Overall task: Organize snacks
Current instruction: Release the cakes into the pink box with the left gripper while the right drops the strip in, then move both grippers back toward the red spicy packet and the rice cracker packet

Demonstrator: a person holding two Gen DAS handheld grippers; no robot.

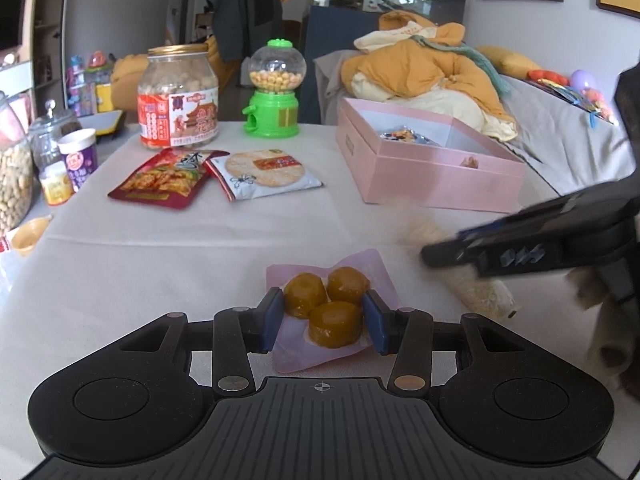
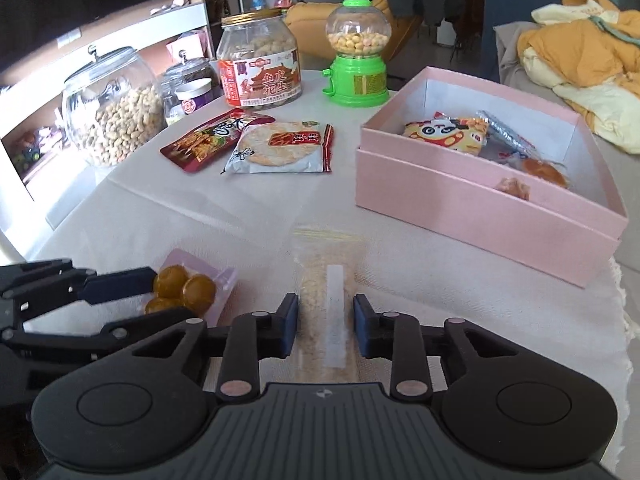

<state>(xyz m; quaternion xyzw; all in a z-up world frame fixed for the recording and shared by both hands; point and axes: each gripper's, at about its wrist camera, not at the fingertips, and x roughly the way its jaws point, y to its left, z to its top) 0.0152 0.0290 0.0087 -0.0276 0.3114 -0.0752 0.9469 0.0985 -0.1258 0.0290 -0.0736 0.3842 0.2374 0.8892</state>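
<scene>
A pink packet of three amber candies point(image 1: 326, 312) lies on the white tablecloth between the pads of my left gripper point(image 1: 325, 322); the pads sit at its sides and seem to touch it. It also shows in the right wrist view point(image 2: 188, 290). A clear bag of pale crumbly snack point(image 2: 326, 300) lies between the fingers of my right gripper point(image 2: 326, 330), with small gaps at each side. The open pink box point(image 2: 480, 200) holds several snack packets. A red snack pouch point(image 2: 208, 140) and a rice cracker packet point(image 2: 280, 148) lie mid-table.
A peanut jar with a gold lid point(image 2: 260, 68), a green candy dispenser point(image 2: 356, 56), a big glass jar of nuts point(image 2: 112, 112) and small cups stand at the far and left side. Yellow bedding point(image 1: 424, 72) lies on a sofa behind the box.
</scene>
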